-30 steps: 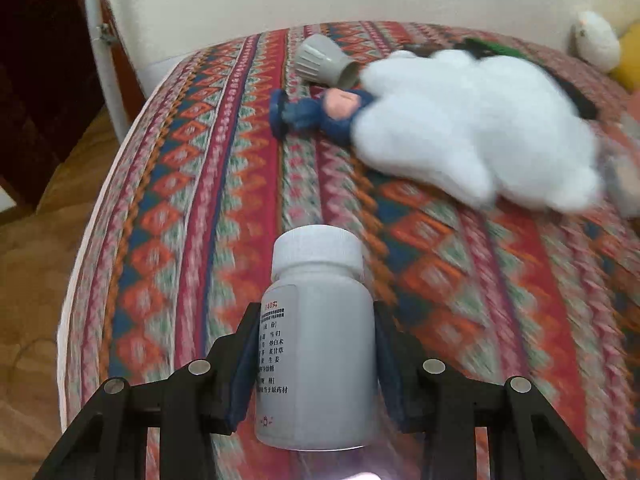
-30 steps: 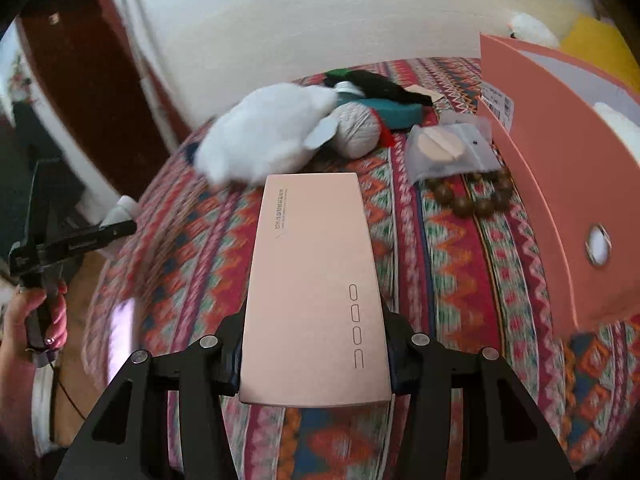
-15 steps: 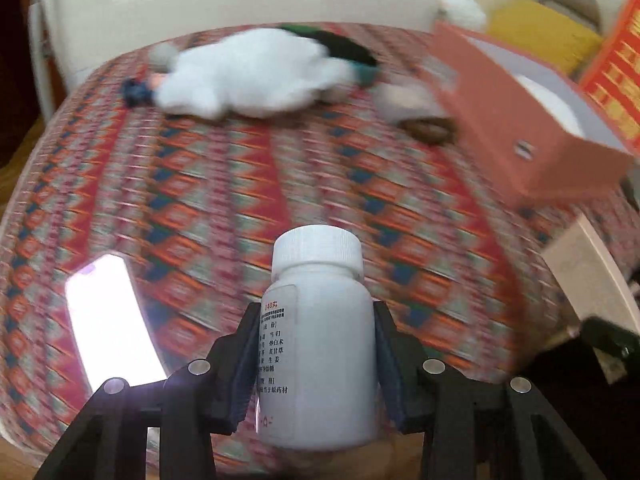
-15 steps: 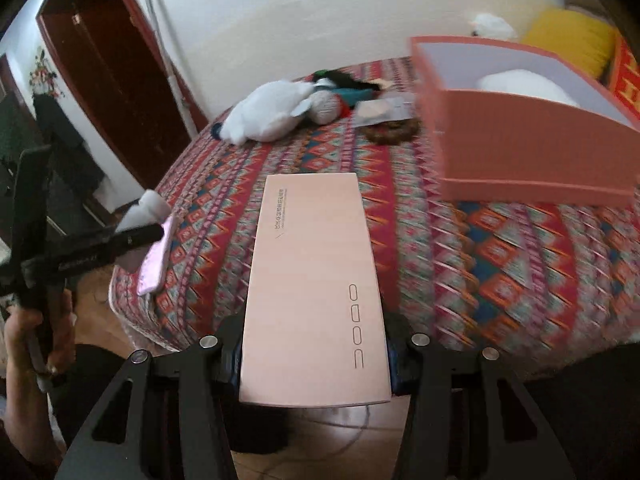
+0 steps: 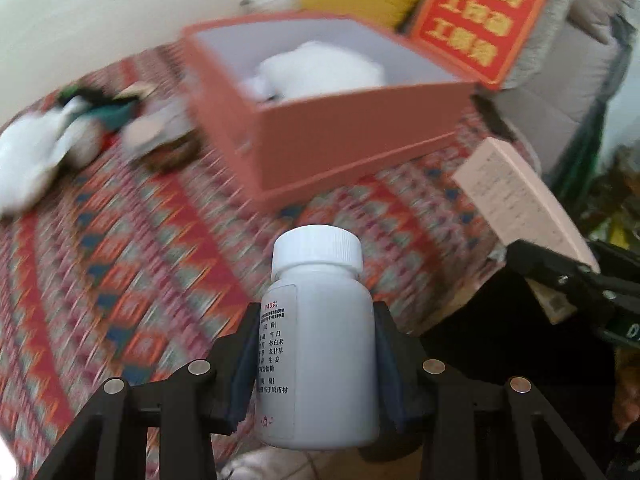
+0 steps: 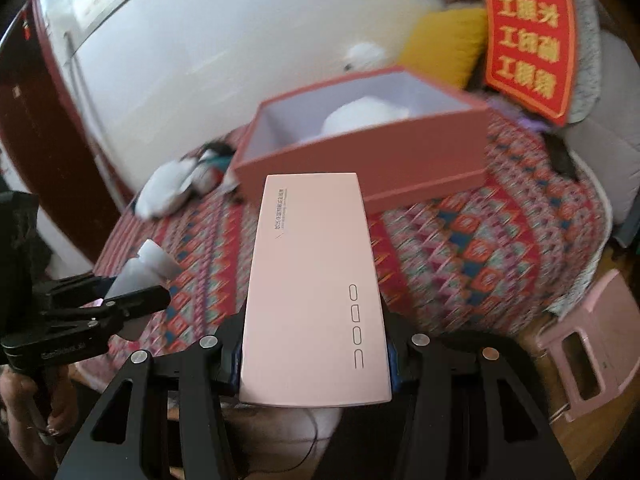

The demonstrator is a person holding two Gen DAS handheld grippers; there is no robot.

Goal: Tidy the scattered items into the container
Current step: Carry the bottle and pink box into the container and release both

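Left gripper [image 5: 316, 364] is clamped on a white pill bottle [image 5: 318, 344], cap pointing forward along the fingers, body upright in the left wrist view. Right gripper [image 6: 316, 356] is clamped on a flat pink box [image 6: 316, 292], long axis running straight ahead, the far end overlapping the container's near wall in the right wrist view.

Both loads hang off the near edge of the bed [image 5: 120, 248], not yet over it. Pink open container [image 5: 352, 136] sits on the patterned bed cover toward the far right corner, ahead of both grippers; from the left it lies ahead and slightly right, from the right dead ahead. A white soft thing already lies inside it.

I judge the right gripper the nearer and better lined up. Its box must go in lengthwise along the container's long side.

Loose items remain left of the container: a white plush toy [image 6: 168, 192] and blurred odds beside it.
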